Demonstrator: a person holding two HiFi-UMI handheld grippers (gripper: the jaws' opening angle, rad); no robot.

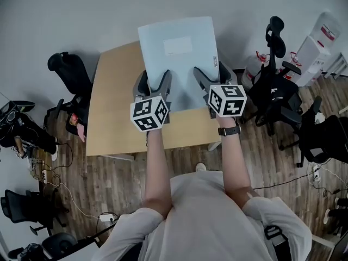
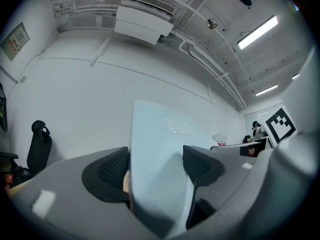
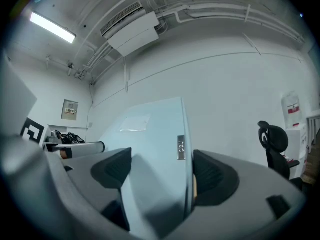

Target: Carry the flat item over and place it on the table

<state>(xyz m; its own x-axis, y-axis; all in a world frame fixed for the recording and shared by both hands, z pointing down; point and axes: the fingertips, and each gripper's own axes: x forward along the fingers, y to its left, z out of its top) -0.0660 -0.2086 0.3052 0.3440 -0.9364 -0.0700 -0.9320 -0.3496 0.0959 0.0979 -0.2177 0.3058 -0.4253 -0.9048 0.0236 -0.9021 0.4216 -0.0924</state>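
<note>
A flat pale-blue panel (image 1: 176, 58) with a white label hangs over the far part of the wooden table (image 1: 114, 113), held by both grippers at its near edge. My left gripper (image 1: 155, 86) is shut on the panel's left side, its outer jaw against the edge and its inner jaw on top. My right gripper (image 1: 209, 83) is shut the same way on the right side. In the left gripper view the panel (image 2: 160, 149) runs up between the jaws of the left gripper (image 2: 155, 166). The right gripper view shows the panel (image 3: 150, 149) between the jaws of the right gripper (image 3: 157, 171).
Black office chairs stand left of the table (image 1: 70, 72) and to its right (image 1: 274, 91). White appliances (image 1: 312, 53) sit at the far right by the wall. Cables and a power strip (image 1: 106, 217) lie on the wood floor. A wall air unit (image 2: 142, 21) hangs high.
</note>
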